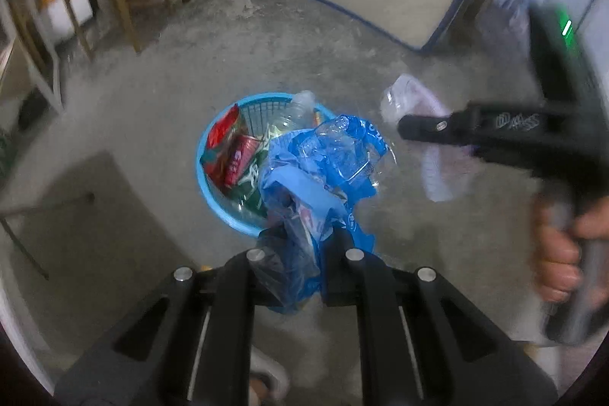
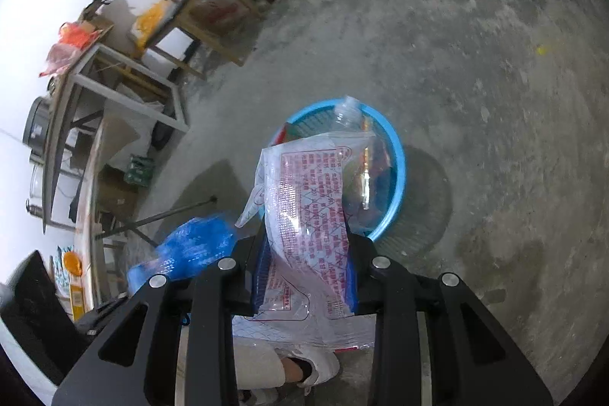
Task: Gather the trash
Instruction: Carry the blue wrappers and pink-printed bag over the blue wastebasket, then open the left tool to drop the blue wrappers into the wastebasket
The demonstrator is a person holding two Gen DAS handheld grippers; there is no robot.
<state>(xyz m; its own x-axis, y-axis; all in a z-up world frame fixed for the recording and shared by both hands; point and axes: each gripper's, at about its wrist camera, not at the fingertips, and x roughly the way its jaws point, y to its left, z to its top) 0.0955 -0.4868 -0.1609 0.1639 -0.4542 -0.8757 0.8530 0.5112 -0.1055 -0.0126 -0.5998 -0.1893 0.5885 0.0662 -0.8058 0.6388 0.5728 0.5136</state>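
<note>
Holding trash above blue basket [image 1: 213, 200]: left gripper [image 1: 300, 246] clamps blue wrapper [image 1: 323, 162], right gripper [image 2: 304, 253] clamps clear printed bag [image 2: 304, 200]. Basket holds bottle [image 2: 348, 115], red packs [image 1: 228, 155].

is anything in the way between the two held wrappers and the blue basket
Nothing visible blocks either. The blue plastic bag in the left tool and the clear printed wrapper in the right tool hang above the open blue basket, already partly filled with trash.
</note>
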